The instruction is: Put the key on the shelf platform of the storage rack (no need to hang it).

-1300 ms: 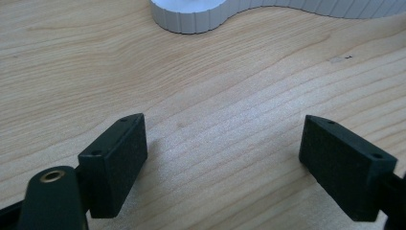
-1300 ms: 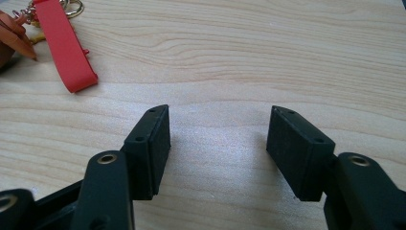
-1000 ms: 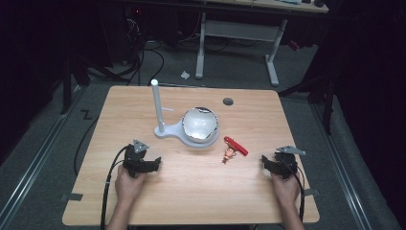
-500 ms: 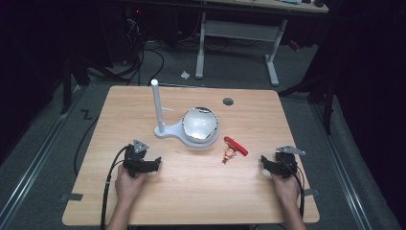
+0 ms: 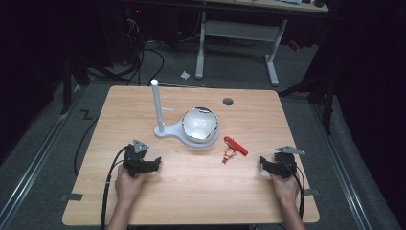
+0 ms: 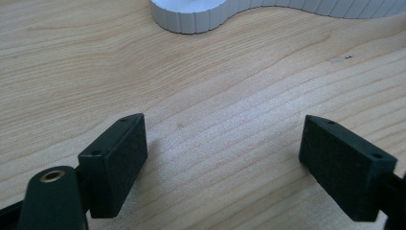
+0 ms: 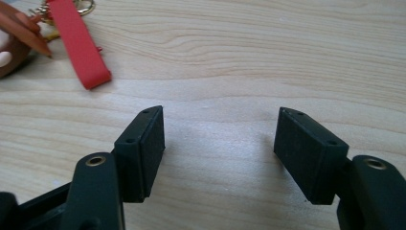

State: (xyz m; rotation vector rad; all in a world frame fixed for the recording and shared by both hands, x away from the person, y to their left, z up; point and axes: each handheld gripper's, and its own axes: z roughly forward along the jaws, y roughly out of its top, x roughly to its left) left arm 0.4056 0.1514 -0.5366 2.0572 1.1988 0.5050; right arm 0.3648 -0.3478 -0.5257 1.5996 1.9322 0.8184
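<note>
Table [image 5: 143,201]: pale wood-grain top, rectangular, with a small dark round grommet [image 5: 228,101] near the far edge, right of centre.

Left gripper [image 5: 154,164]: black, held in the person's left hand [image 5: 128,184] near the near-left corner; jaws pointed toward the table's middle; in the left gripper view the two pads stood wide apart over bare wood with nothing between them; cable [image 5: 109,191] trailed off the near edge.

Right gripper [image 5: 263,162]: black, held in the right hand [image 5: 285,188] near the near-right corner, close to the right edge; jaws pointed toward the table's middle; in the right gripper view the pads stood apart over bare wood, gripping nothing; the jaws had just been opening.

Red keychain [image 5: 233,147]: red strap with a small brownish charm and gold ring, lying flat right of the table's centre, between the stand and the right gripper and apart from both; its strap end showed at the upper left of the right gripper view [image 7: 76,43], beyond the jaws and untouched.

White stand [image 5: 165,130]: ribbed base carrying an upright white post [image 5: 156,103] and a shiny domed bowl [image 5: 200,123], at the table's centre, nearer the far edge; base edge seen at the top of the left gripper view [image 6: 191,14].
</note>
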